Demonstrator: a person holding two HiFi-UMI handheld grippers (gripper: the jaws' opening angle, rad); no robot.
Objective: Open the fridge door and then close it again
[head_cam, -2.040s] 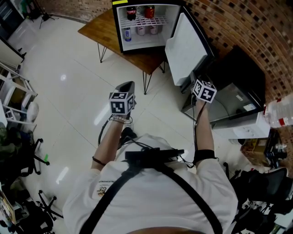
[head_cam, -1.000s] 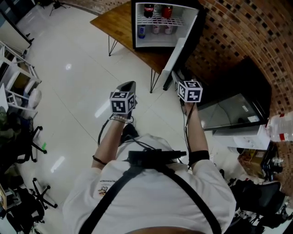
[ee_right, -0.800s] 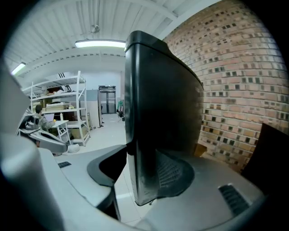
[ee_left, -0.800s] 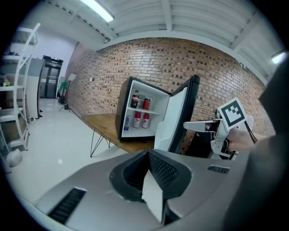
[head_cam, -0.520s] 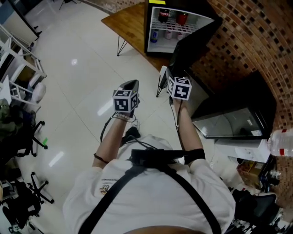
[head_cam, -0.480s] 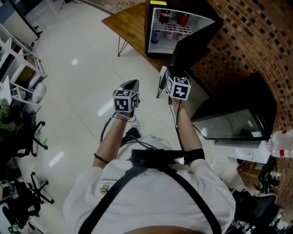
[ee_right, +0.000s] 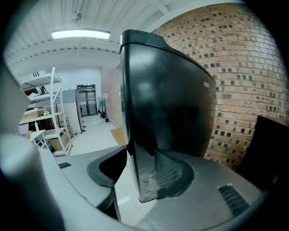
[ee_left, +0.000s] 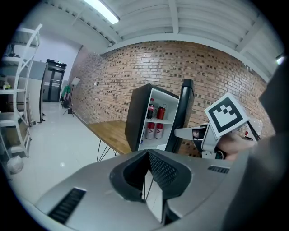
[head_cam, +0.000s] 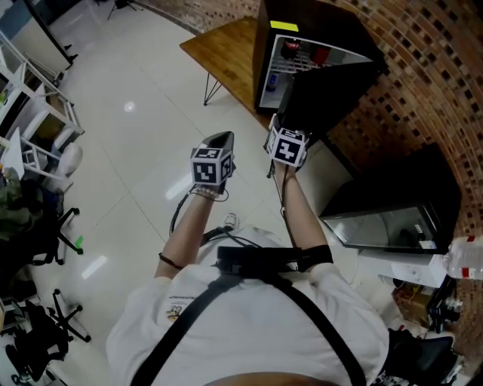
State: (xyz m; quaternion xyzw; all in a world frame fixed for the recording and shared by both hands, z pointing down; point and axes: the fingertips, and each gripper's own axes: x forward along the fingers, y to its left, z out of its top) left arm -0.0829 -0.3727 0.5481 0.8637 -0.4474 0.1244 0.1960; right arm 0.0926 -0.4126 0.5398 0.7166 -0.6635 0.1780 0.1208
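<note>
Right gripper (ee_right: pixel 142 178) clamps the fridge door (head_cam: pixel 332 87), left gripper (ee_left: pixel 148 178) closed, over white floor (head_cam: pixel 136 151) beside brick wall (head_cam: pixel 430 68).

Lab/office workspace: brick wall (head_cam: pixel 423 68), glossy white tile floor (head_cam: pixel 128 151), white shelving racks (head_cam: pixel 23 90) far left, office chairs (head_cam: pixel 45 226) lower left, mini fridge (head_cam: pixel 324 22) on wooden bench (head_cam: pixel 226 53) up top, ceiling strip light (ee_left: pixel 101 10).
</note>
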